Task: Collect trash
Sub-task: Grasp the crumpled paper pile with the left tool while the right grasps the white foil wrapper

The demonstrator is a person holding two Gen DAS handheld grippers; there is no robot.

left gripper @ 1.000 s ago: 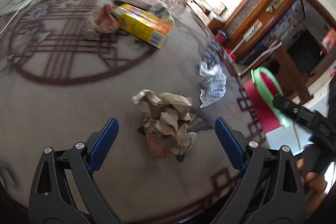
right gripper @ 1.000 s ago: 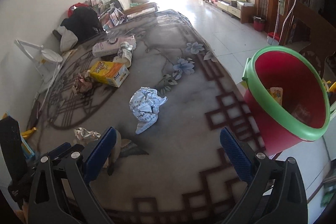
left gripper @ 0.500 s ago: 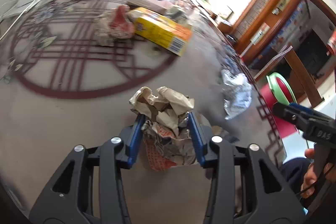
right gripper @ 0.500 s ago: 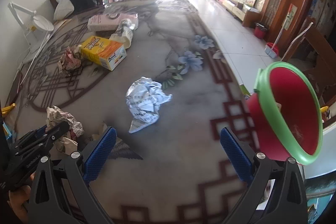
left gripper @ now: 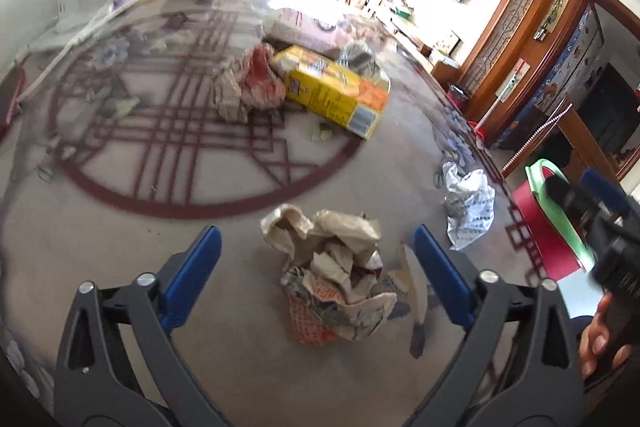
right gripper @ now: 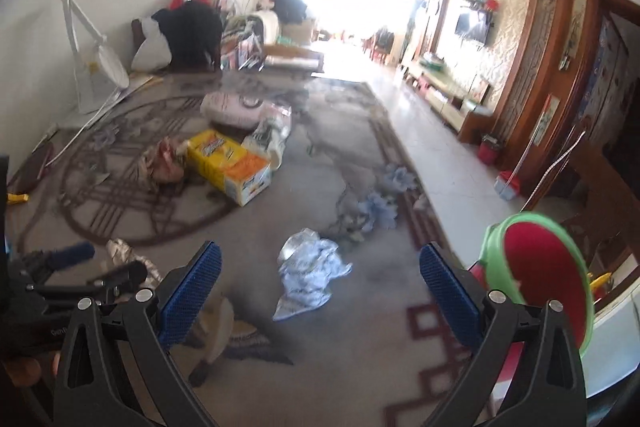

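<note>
A crumpled brown paper wad (left gripper: pixel 336 271) lies on the carpet between the fingers of my left gripper (left gripper: pixel 316 259), which is open around it without touching. A crumpled white paper (left gripper: pixel 468 203) lies to its right; in the right wrist view the white paper (right gripper: pixel 308 275) lies ahead of my right gripper (right gripper: pixel 320 283), which is open and empty. A red bin with a green rim (right gripper: pixel 548 275) stands tilted at the carpet's right edge; it also shows in the left wrist view (left gripper: pixel 548 227).
Farther back on the carpet lie a yellow box (left gripper: pixel 336 95), a red-and-brown crumpled wad (left gripper: pixel 252 87) and a pink pack (right gripper: pixel 240 107). A white fan (right gripper: pixel 96 67) stands at the left wall. Wooden furniture (right gripper: pixel 592 179) stands behind the bin.
My left gripper had shut on the brown paper wad half a second ago and is now open again; the wad lies on the carpet. The right gripper has tilted upward.
</note>
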